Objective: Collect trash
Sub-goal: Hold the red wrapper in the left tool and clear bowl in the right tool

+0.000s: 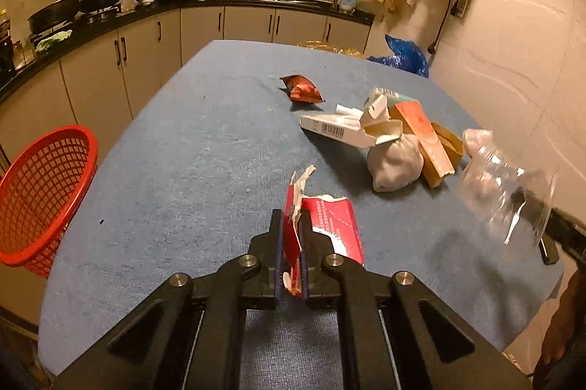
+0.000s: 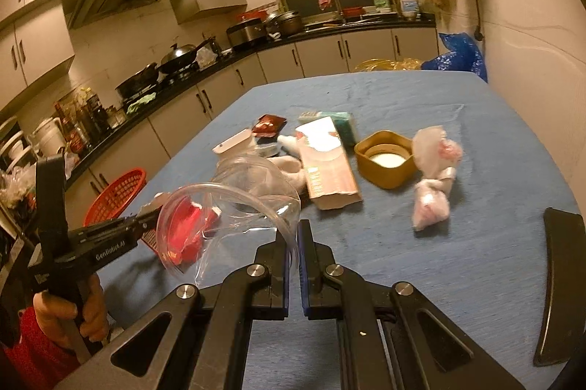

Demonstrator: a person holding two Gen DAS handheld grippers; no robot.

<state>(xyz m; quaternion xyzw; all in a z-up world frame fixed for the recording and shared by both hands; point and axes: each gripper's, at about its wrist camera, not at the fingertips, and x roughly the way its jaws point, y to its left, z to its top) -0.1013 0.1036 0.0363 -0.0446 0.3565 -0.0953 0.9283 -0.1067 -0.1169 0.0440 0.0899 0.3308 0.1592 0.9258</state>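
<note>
My left gripper [image 1: 292, 218] is shut on a torn red carton [image 1: 331, 229] and holds it above the blue table [image 1: 183, 152]. My right gripper [image 2: 293, 232] is shut on the rim of a clear plastic cup [image 2: 234, 203], which also shows at the right of the left wrist view [image 1: 505, 188]. The left gripper and its red carton [image 2: 185, 236] show through the cup. Loose trash lies mid-table: a red snack wrapper [image 1: 302, 89], a white barcode box [image 1: 331, 126], a tied white bag [image 1: 395, 164], an orange-tan carton [image 2: 327, 163] and a pink-white bag [image 2: 434, 177].
A red mesh basket [image 1: 40, 192] stands off the table's left edge, and also shows in the right wrist view [image 2: 117, 194]. A gold square lid [image 2: 384, 159] and a teal packet [image 2: 338, 121] lie among the trash. A dark flat object [image 2: 558, 283] lies at the right. Kitchen counters run behind.
</note>
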